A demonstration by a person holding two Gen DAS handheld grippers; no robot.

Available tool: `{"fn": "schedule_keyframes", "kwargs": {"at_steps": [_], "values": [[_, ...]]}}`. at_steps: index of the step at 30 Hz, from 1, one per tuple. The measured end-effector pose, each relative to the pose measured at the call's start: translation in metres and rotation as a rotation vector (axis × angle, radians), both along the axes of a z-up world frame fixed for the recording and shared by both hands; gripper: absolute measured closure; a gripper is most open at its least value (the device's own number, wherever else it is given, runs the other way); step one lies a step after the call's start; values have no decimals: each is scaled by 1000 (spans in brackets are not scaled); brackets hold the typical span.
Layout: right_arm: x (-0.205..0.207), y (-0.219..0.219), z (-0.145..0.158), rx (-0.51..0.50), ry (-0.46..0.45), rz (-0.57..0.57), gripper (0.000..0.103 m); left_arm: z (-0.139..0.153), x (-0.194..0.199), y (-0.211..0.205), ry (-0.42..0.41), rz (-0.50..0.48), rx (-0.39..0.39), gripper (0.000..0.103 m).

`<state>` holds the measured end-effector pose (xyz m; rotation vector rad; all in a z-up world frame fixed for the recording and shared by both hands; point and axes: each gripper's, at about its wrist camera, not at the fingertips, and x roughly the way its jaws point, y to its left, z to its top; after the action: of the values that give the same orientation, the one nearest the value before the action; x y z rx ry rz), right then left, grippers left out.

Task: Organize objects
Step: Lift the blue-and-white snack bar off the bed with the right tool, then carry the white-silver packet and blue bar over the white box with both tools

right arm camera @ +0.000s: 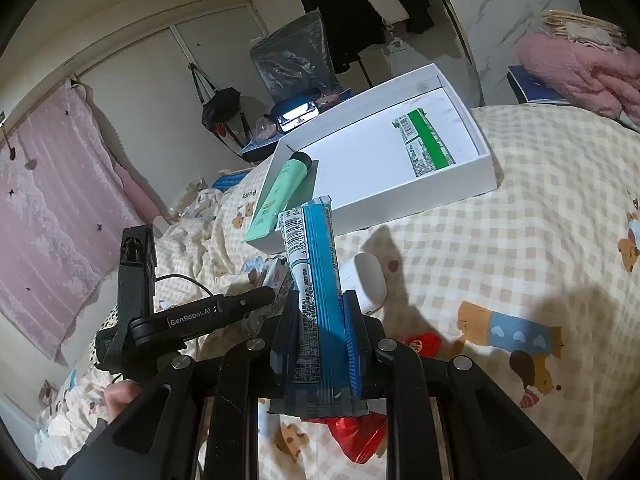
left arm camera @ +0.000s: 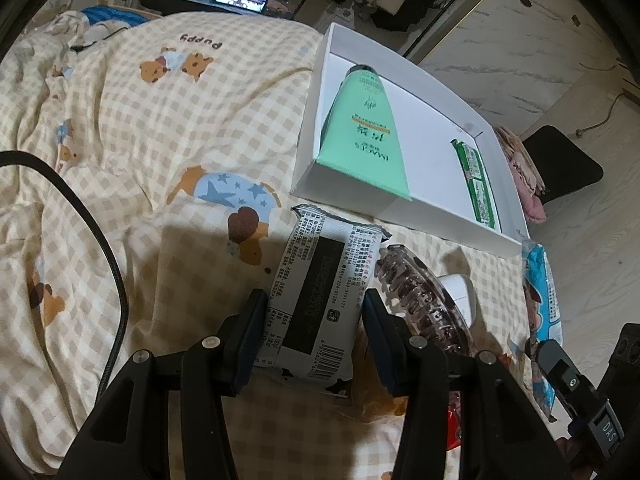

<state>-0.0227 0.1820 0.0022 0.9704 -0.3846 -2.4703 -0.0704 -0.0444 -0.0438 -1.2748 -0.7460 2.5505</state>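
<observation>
On the bed [left arm camera: 132, 128], both grippers were loaded mid-sort. Left gripper [left arm camera: 314, 320], bottom centre of the left view: jaws clamped on the edges of a white pack [left arm camera: 320, 292], black panel and barcode facing up. The pack looked raised off the quilt; contact couldn't be confirmed. Right gripper [right arm camera: 322, 320], bottom centre of the right view: jaws clamped on a blue pack [right arm camera: 310, 276], held upright, barcode end pointing toward the box [right arm camera: 456, 188].

The box sat in the upper right of the left view and upper centre of the right view. Inside: a green tube [left arm camera: 366, 132] along one side, its flat end overhanging the near wall, and a green strip [left arm camera: 478, 178] along the opposite side. The floor between them was bare.

Loose near the box: a hair clip [left arm camera: 424, 300], a white case [left arm camera: 460, 292] touching it, and red wrappers [right arm camera: 420, 346] under the right gripper.

Judged step: carry phase, two items gripped, neither in the box yet. Next move likely needed the blue pack over the near wall, laid flat into the gap between tube and strip, then released. The left load should wait or go in beside it. Risk: clipping the tube's overhang on entry.
</observation>
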Motion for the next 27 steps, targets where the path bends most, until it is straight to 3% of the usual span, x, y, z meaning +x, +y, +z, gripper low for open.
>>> {"fn": "schedule_keyframes", "kwargs": {"at_steps": [8, 11, 18, 21, 27], "values": [[0, 0, 0, -1, 1, 1, 81, 10, 5, -12, 51, 38, 67, 51], [0, 1, 0, 0, 0, 0, 81, 20, 9, -12, 85, 37, 51, 52], [0, 3, -2, -3, -4, -3, 81, 37, 11, 4, 145, -33, 19, 53], [0, 3, -2, -3, -5, -4, 81, 36, 9, 11, 143, -83, 43, 53], [0, 3, -2, -3, -9, -4, 81, 36, 12, 25, 147, -138, 13, 53]]}}
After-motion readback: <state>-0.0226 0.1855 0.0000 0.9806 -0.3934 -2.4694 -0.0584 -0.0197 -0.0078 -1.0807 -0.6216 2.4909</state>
